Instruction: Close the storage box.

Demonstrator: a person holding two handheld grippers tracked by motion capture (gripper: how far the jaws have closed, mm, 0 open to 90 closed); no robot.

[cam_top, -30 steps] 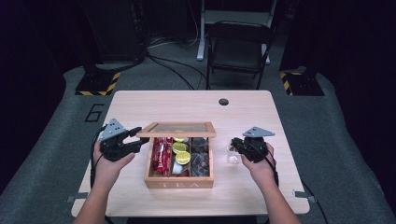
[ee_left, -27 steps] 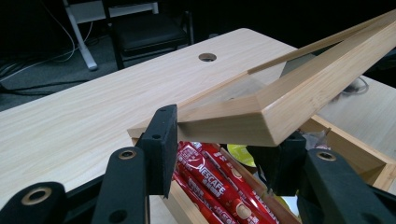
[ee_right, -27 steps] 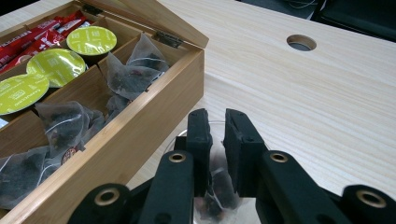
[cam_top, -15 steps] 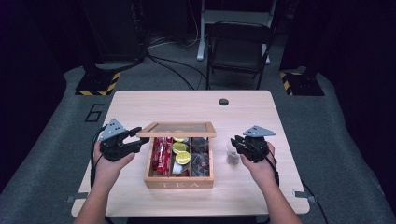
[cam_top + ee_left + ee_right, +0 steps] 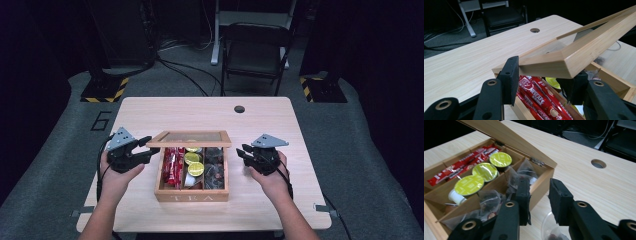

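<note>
A wooden tea box (image 5: 192,195) stands at the table's near middle, its glass-paned lid (image 5: 192,137) raised part way. My left gripper (image 5: 147,150) is shut on the lid's left front corner (image 5: 579,57), a jaw on either side of the wood. Inside lie red Nescafe sticks (image 5: 534,92), yellow-green capsules (image 5: 485,171) and dark tea sachets (image 5: 521,175). My right gripper (image 5: 242,152) hovers just right of the box, jaws a little apart. A clear sachet (image 5: 549,230) with red bits lies under them on the table.
The light wooden table (image 5: 200,115) has a round cable hole (image 5: 239,108) at the far middle. A dark chair (image 5: 257,50) stands behind the table. Bare wood lies left, right and beyond the box.
The clear sachet at my right gripper's tips has sunk toward the table. The left gripper keeps the lid at the same height.
</note>
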